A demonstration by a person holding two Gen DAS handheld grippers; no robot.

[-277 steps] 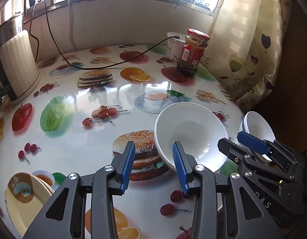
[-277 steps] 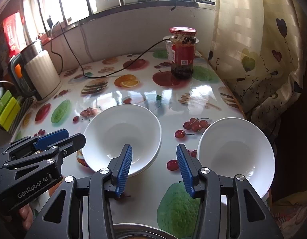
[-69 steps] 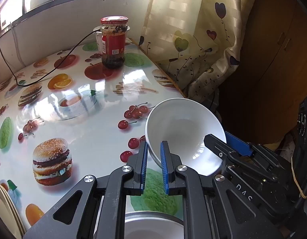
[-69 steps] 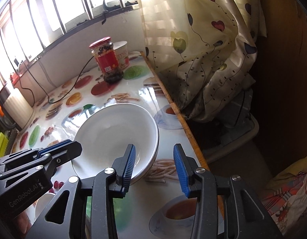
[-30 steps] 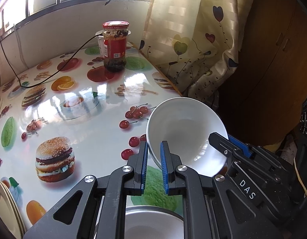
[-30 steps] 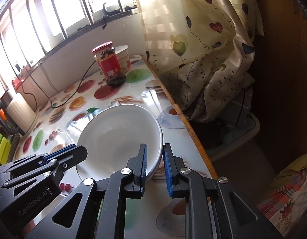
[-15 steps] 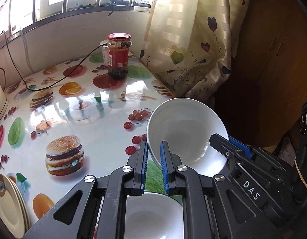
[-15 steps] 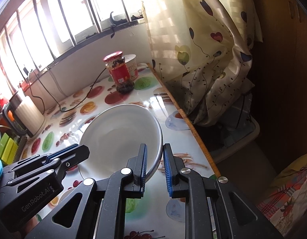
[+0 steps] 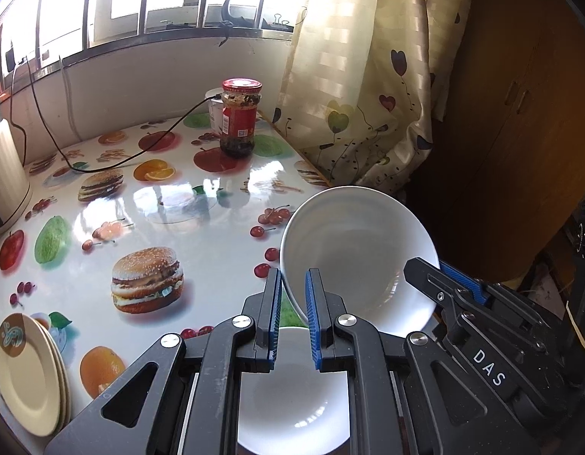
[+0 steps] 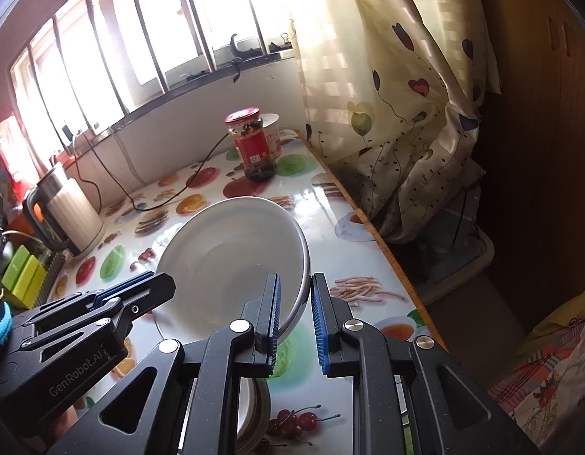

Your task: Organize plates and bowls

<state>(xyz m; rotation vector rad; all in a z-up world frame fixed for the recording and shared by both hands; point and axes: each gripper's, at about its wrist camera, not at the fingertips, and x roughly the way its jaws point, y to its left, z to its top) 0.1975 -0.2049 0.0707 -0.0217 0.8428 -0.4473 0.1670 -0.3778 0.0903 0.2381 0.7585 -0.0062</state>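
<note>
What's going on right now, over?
Left gripper and right gripper both clamped on white bowl rim, bowl tilted above table. Second bowl directly below. Nothing between.

Bowl [image 9: 353, 242]: glossy white glazed ceramic. Table [image 9: 216, 204]: glossy, reflective printed covering. Jar [image 9: 241, 117] on table: clear glass, red lid. Curtain [image 9: 353, 76] beside table: soft sheened cloth. Gripper pads [image 9: 311, 311]: ribbed blue, matt black frames.

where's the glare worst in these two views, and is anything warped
Right wrist view: window blown out white, tablecloth sheen near the curtain. Left wrist view: bright reflection mid tablecloth, cupboard dim. Both fisheye: window bars bow, corners vignette.
</note>
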